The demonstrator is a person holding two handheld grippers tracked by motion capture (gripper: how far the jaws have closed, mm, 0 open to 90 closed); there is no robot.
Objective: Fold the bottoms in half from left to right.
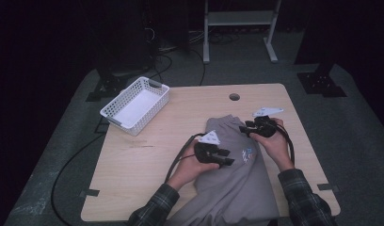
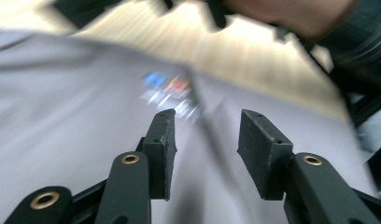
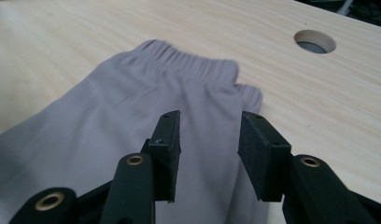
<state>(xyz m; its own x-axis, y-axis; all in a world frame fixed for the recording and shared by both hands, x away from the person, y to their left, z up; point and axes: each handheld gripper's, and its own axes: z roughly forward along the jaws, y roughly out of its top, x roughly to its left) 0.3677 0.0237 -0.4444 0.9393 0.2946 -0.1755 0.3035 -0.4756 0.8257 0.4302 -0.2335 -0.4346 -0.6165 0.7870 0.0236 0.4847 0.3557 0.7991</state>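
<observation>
While soft grey trousers [image 1: 237,174] with ribbed waistband lie on pale wood, both grippers' flat fingers [image 3: 167,140] stand spread, empty.

The high view looks forward and down over the whole desk [image 1: 133,155]. Both gripper views ride low and close, sharing the grey sweatpants [image 1: 237,183] [image 2: 62,116] [image 3: 109,116].

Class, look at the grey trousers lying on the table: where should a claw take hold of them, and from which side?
Probably at the elastic waistband of the grey trousers, coming from the far table edge. It lies flat and bunched into a thicker ridge, easier to pinch than the smooth cloth. The right claw, jaws open, already points at it.
</observation>
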